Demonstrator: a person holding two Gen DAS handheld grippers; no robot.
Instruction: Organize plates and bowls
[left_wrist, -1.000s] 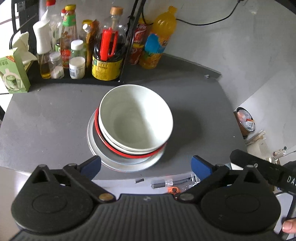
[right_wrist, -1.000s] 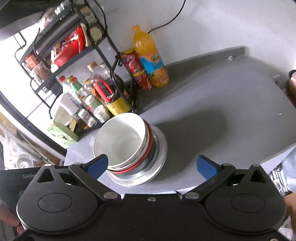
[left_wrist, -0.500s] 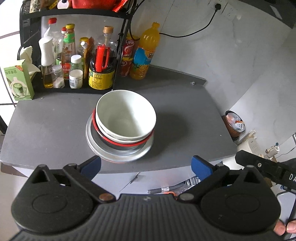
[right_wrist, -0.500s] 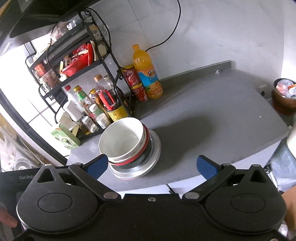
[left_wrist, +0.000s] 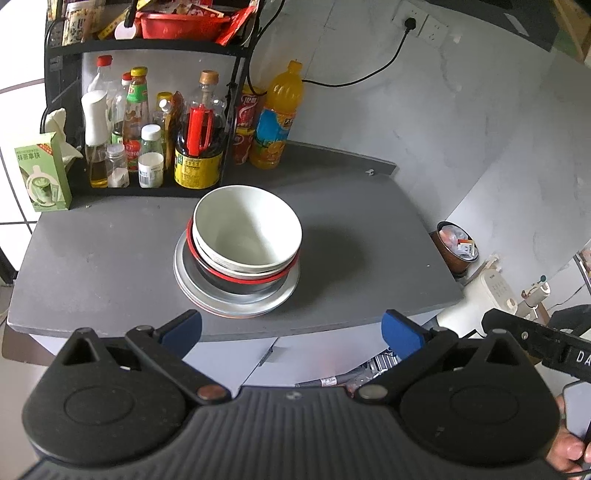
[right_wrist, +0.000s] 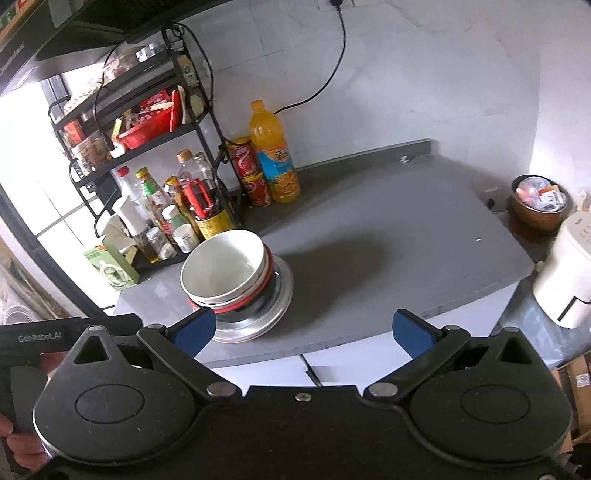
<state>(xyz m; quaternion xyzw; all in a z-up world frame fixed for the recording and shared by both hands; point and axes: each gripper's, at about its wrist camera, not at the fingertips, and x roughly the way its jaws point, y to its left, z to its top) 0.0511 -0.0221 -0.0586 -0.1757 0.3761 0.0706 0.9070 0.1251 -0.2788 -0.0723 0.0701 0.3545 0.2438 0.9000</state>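
Observation:
One stack stands on the grey counter: a white bowl on top, a second white bowl under it, then a red-rimmed black bowl, all resting on silver plates. The right wrist view shows the same white bowl and silver plates. My left gripper hangs open off the counter's front edge, well back from the stack. My right gripper is open too, held back from the counter with the stack to its left. Nothing sits between either pair of fingers.
A black rack with sauce bottles, an orange drink bottle and red cans stands at the back left. A green carton sits at the left edge. A brown bin and a white appliance stand right of the counter.
Both grippers have pulled back and up from the stack, which now looks smaller and farther away. The stack has not moved. Both grippers stay open.

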